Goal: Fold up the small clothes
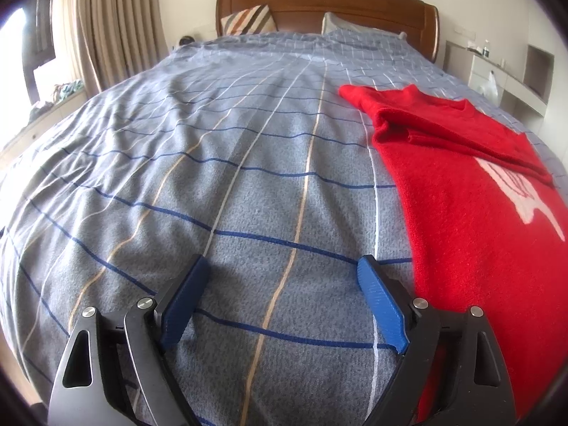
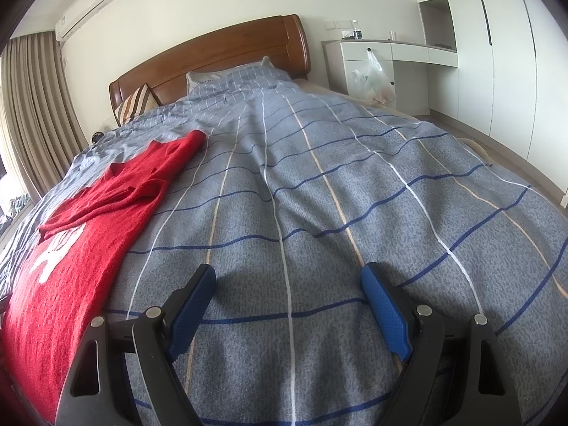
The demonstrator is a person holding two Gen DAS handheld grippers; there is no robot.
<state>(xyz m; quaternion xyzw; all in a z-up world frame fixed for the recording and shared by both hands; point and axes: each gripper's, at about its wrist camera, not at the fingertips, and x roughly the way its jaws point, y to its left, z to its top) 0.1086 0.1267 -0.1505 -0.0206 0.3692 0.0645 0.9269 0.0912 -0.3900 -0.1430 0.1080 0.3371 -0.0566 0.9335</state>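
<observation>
Step in hand: judged to be a pause partway through folding. A red knitted sweater point(image 1: 472, 195) is laid on the bed between the two grippers, at three o'clock in the left wrist view and nine o'clock in the right. One sleeve point(image 1: 426, 131) is already folded across the chest, over a white motif point(image 1: 522, 191). The left gripper point(image 1: 284, 280) and right gripper point(image 2: 289, 284) are both spread wide and empty, over the plaid duvet point(image 1: 213, 177). The next move probably calls for a pinch on a hem or side edge. The knit appears fuzzy and limp; the duvet, woven and lightly creased.
</observation>
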